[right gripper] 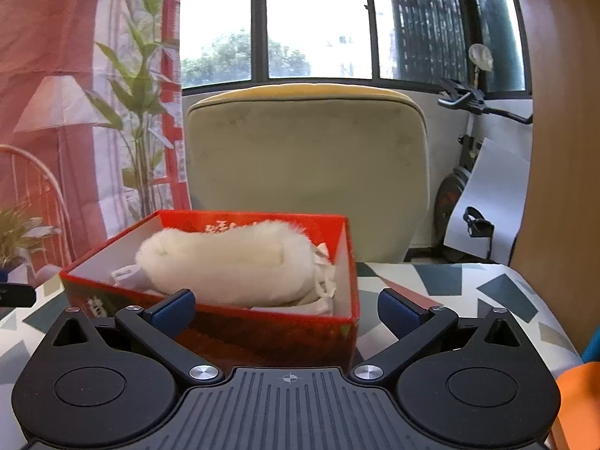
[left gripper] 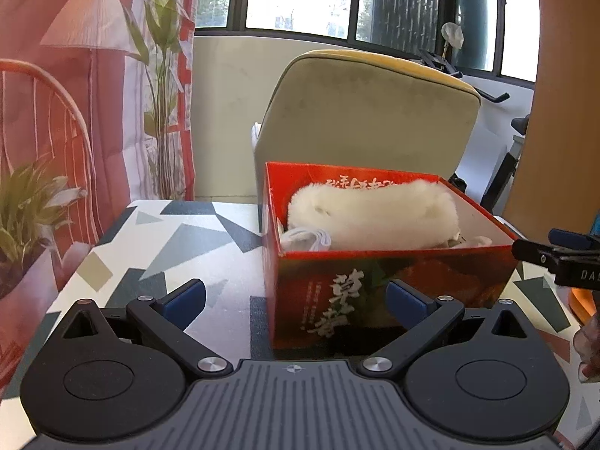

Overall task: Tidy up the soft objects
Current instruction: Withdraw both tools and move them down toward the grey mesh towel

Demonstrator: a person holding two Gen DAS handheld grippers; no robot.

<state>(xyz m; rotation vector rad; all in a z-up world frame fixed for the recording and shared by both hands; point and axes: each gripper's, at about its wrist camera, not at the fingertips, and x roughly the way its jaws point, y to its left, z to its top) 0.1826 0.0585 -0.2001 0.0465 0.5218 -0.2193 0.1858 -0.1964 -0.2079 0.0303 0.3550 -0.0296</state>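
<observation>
A red cardboard box stands on the patterned table. A white fluffy soft toy lies inside it on top of white cloth pieces. In the left wrist view my left gripper is open just short of the box's near wall, with nothing between its blue pads. In the right wrist view my right gripper is wide open at the box's near right corner, holding nothing. The tip of the right gripper shows at the right edge of the left wrist view.
A beige-and-yellow padded chair stands right behind the table. A printed curtain hangs at the left, an exercise bike at the right. A hand and something orange are at the right edge.
</observation>
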